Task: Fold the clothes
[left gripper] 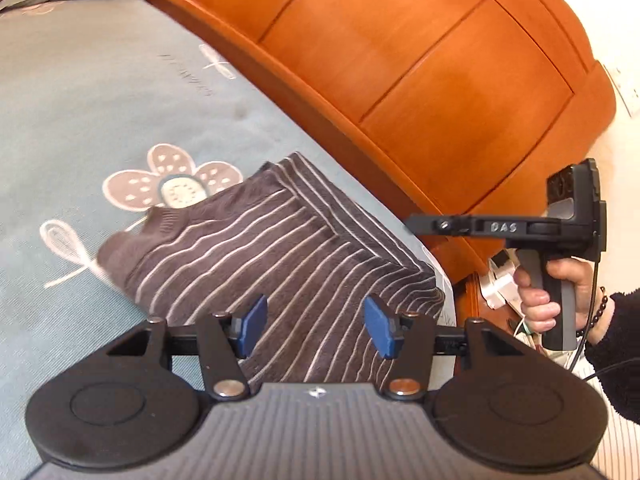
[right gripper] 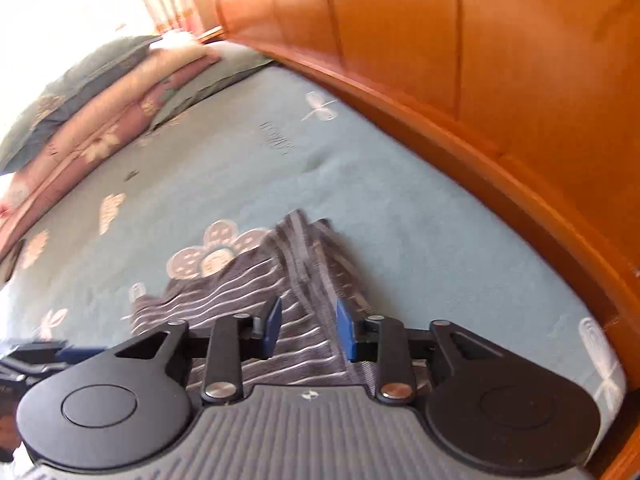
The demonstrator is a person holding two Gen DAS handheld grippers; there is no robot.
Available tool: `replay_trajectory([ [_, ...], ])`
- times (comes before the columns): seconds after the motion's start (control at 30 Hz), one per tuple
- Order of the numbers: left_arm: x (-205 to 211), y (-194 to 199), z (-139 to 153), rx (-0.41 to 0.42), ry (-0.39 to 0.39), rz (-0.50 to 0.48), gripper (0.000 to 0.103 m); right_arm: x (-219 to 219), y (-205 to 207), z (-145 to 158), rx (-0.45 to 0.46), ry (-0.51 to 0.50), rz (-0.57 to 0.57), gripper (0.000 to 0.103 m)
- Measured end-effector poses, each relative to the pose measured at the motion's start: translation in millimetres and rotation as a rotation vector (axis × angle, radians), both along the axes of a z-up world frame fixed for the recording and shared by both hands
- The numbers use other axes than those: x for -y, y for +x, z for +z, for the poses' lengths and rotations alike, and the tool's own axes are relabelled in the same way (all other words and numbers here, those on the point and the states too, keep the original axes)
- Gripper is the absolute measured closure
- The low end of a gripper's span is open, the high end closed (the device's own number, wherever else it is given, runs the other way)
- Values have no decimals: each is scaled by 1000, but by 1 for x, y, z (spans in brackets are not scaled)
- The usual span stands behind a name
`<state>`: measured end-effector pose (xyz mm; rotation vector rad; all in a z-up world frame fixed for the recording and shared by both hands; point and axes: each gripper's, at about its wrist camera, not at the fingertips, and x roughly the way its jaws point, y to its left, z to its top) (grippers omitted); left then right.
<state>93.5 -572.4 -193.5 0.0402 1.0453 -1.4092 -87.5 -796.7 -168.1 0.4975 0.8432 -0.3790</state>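
Sweater (left gripper: 280, 248), one only, dark with thin white stripes, lies folded on my teal flowered bedsheet (left gripper: 100, 100) beside the wooden bed frame (left gripper: 420, 80). I count two grippers: my left gripper (left gripper: 316, 326) and right gripper (right gripper: 308, 330) both hang above it, jaws parted, gripping nothing. Three pillows (right gripper: 100, 92) are stacked at the far end.

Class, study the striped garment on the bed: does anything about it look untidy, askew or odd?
Mostly tidy. The folded striped sweater lies on the teal bedsheet, but its ribbed cuff pokes out past the left side, and it sits askew to the wooden bed board. No damage shows.
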Motion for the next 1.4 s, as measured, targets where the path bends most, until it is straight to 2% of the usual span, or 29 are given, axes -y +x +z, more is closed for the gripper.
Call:
replay_trajectory([
  [0.07,20,-6,-15,62,27,-19,50,-4,9,-25,-106,-84,-2,76],
  [0.13,32,-7,-33,86,79,-21,50,6,11,-50,-147,-116,-58,81],
  [0.23,40,-4,-47,82,90,-5,47,23,5,-71,-98,-39,-113,82],
  [0.33,36,-4,-33,74,105,10,49,26,-11,-58,-29,21,-189,81],
  [0.5,21,-7,-9,91,73,-2,49,-5,-71,-19,59,18,-321,80],
  [0.6,27,-11,1,98,62,-21,49,-29,-95,-19,44,21,-349,80],
  [0.7,42,-17,10,139,26,-48,45,-37,-98,-29,61,6,-336,80],
  [0.8,72,-21,10,180,24,-67,44,-30,-92,-47,99,19,-357,80],
  [0.9,113,-20,7,198,17,-79,44,-23,-85,-69,42,-13,-379,81],
  [1.07,180,-21,-1,277,-5,-103,44,-9,-104,-88,72,113,-409,82],
  [1.27,249,-13,-50,382,128,-140,44,2,-122,-93,134,211,-425,83],
  [1.33,263,-18,-55,451,142,-157,43,4,-128,-93,161,239,-441,85],
  [1.4,272,-19,-56,462,172,-160,43,3,-133,-86,211,241,-437,84],
])
